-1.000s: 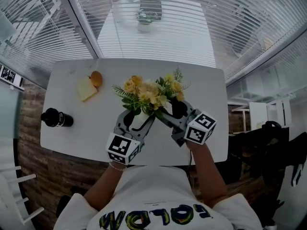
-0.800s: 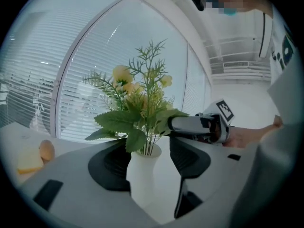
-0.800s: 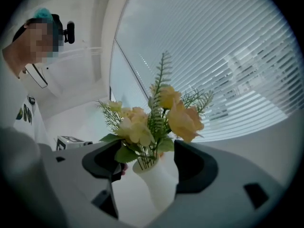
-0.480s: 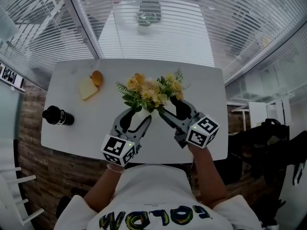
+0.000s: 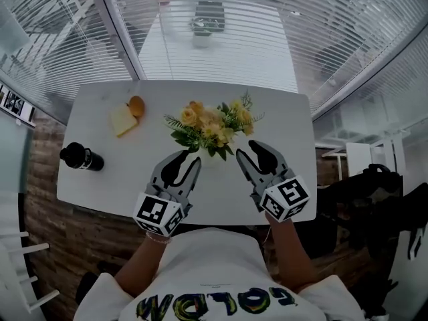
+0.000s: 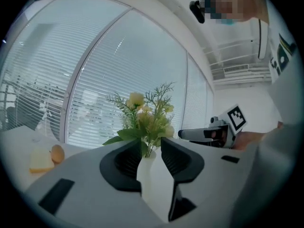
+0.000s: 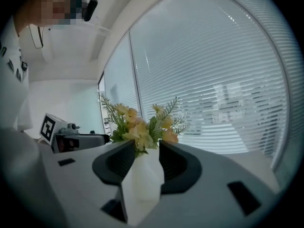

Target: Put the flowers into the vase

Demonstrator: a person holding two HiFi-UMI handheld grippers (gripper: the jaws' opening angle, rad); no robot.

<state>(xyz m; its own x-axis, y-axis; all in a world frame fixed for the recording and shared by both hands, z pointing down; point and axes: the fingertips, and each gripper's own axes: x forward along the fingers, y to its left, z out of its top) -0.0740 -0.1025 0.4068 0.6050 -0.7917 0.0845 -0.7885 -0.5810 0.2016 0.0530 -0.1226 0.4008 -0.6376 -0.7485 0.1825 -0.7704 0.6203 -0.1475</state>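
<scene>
Yellow flowers with green leaves (image 5: 210, 124) stand in a white faceted vase (image 6: 148, 171) near the middle of the white table (image 5: 287, 122); in the head view the bouquet hides most of the vase. My left gripper (image 5: 180, 161) lies short of the vase on its near left, and my right gripper (image 5: 255, 154) on its near right. Neither touches it. Both pairs of jaws have just been closing, with nothing between them. In each gripper view the vase and flowers (image 7: 141, 126) show beyond the narrow gap. The right gripper (image 6: 186, 134) also appears in the left gripper view.
A slice of bread (image 5: 122, 121) and a small orange round thing (image 5: 136, 105) lie at the table's far left. A black bottle (image 5: 81, 158) lies on its side near the left edge. Glass walls with blinds stand behind the table.
Both grippers have drawn back from the vase toward the person, and their jaws have narrowed. The vase with the flowers stays where it was.
</scene>
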